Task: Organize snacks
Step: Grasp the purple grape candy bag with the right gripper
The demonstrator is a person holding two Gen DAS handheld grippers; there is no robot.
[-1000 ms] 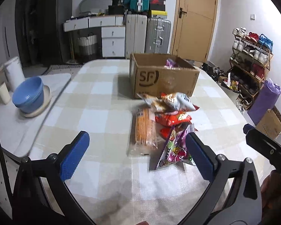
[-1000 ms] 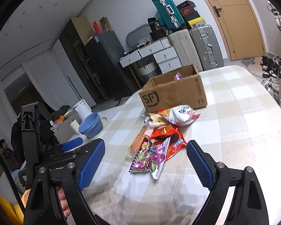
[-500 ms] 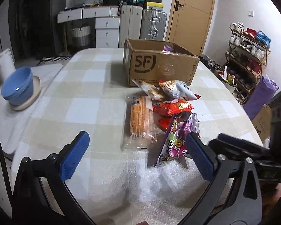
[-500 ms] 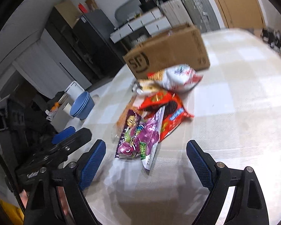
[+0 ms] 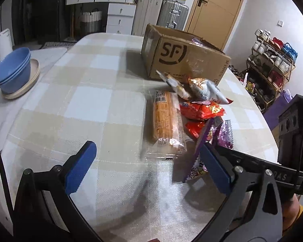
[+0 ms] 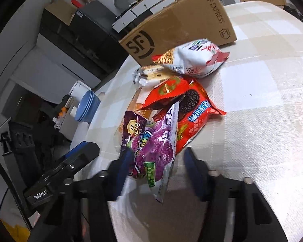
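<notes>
Mostly the snack pile overlaps itself: the purple grape packet point(image 6: 151, 147) covers part of the red cookie packet point(image 6: 194, 109), and the orange cracker pack point(image 5: 165, 119) lies at 9 o'clock of them. Five packets show on the checked surface point(image 5: 86, 100), one cardboard box point(image 5: 181, 56) at 12 o'clock. Right tongs point(image 6: 155, 169) are closing around the purple packet; whether both pads touch is blurred. Left tongs point(image 5: 147, 169) stand apart, empty.

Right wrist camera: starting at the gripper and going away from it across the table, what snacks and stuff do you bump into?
Purple grape candy bag → red cookie packet → white noodle bag → SF cardboard box.
</notes>
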